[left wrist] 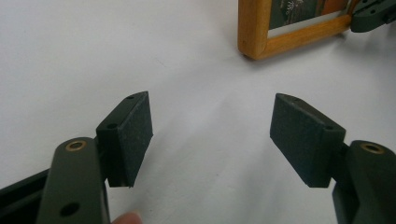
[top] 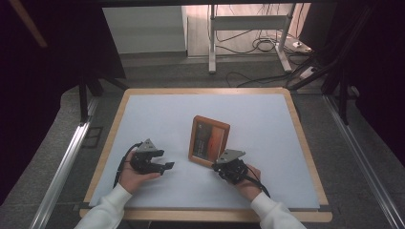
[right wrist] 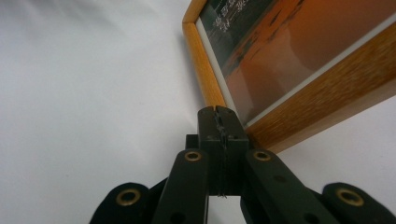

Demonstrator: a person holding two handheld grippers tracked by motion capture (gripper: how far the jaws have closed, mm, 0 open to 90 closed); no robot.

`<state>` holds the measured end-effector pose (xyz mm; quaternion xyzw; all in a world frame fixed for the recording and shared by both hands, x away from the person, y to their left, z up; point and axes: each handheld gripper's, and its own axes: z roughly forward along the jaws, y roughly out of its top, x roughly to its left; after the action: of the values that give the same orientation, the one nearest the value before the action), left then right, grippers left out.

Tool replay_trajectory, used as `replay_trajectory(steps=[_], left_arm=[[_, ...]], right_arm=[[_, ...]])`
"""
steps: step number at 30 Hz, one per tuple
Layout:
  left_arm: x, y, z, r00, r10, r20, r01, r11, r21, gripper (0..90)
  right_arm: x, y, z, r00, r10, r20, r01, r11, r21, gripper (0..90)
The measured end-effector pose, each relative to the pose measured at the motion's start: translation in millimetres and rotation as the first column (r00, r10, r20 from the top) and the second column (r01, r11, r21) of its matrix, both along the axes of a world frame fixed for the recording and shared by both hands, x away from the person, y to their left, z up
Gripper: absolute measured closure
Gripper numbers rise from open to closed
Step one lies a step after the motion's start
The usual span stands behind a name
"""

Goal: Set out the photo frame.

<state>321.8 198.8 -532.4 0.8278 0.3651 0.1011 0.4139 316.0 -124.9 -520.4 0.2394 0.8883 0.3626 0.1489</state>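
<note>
A wooden picture frame [top: 208, 140] holding an orange sunset photo lies flat near the middle of the white table [top: 157, 114]. My right gripper [top: 218, 166] is shut, its tips at the frame's near right corner. In the right gripper view the jaws [right wrist: 217, 112] are pressed together with nothing between them, right against the frame's wooden edge [right wrist: 327, 98]. My left gripper [top: 167, 166] rests left of the frame, apart from it and open. Its pads [left wrist: 135, 135] stand wide over bare table, with the frame's corner [left wrist: 254, 28] and the right gripper [left wrist: 371, 14] farther off.
A wooden rim [top: 205, 90] borders the white table top. Beyond the far edge, a metal stand [top: 212, 47] and loose cables [top: 258, 45] sit on the floor. Metal rails [top: 67, 162] run along both sides of the table.
</note>
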Motion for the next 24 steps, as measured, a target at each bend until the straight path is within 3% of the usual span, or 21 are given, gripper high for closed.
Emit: replay_trajectory(steps=[24], left_arm=[[0.2, -0.4, -0.9, 1.0, 0.004, -0.004, -0.004, 0.9999, 0.01, 29.2]], right_arm=[[7.3, -14.5, 1.1, 0.9992, -0.04, 0.006, 0.04, 0.9991, 0.016, 89.5]])
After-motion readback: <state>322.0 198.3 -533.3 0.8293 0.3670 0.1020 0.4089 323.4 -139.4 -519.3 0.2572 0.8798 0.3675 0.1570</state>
